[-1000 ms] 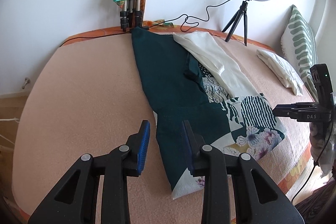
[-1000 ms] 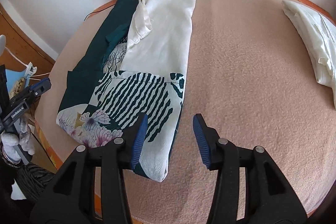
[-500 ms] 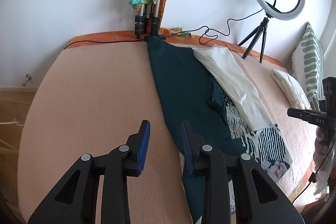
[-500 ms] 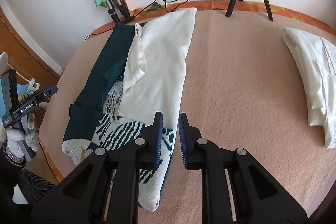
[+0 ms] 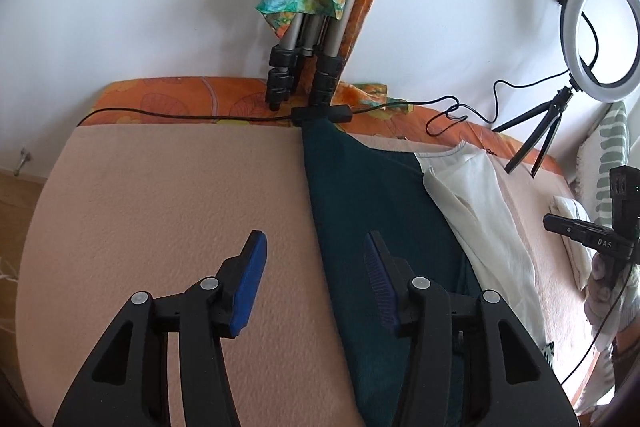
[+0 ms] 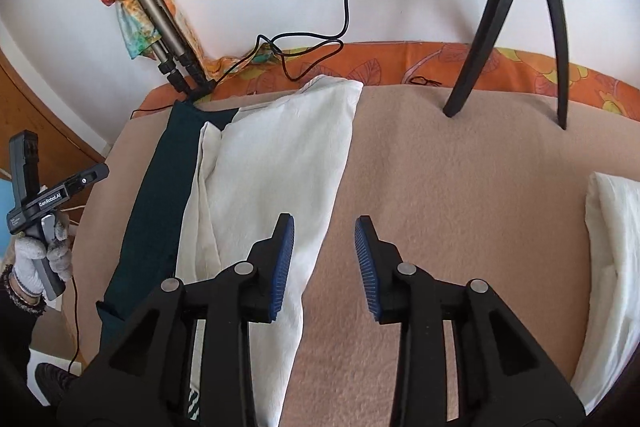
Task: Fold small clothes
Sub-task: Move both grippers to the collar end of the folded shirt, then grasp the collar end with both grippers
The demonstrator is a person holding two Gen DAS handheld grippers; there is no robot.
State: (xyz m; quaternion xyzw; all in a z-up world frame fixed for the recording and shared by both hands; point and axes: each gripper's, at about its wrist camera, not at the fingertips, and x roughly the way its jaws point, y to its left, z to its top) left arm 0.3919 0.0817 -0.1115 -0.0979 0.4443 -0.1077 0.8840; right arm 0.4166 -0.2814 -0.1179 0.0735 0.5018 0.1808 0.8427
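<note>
My left gripper: jaws just widened, nothing between, straddling dark green garment edge. My right gripper: jaws just reopened, empty, over white garment edge. Two garments overlapped on blanket; one folded white piece apart. Two tripods.

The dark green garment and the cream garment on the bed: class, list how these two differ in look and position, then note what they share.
Colour: the dark green garment is deep teal; the cream garment is off-white.
Layering: the cream garment lies partly on top of the dark green garment.
Surface: the cream garment shows creases and a folded edge; the dark green garment looks flat.
Shared: both lie stretched lengthwise on the peach blanket, ungripped.
</note>
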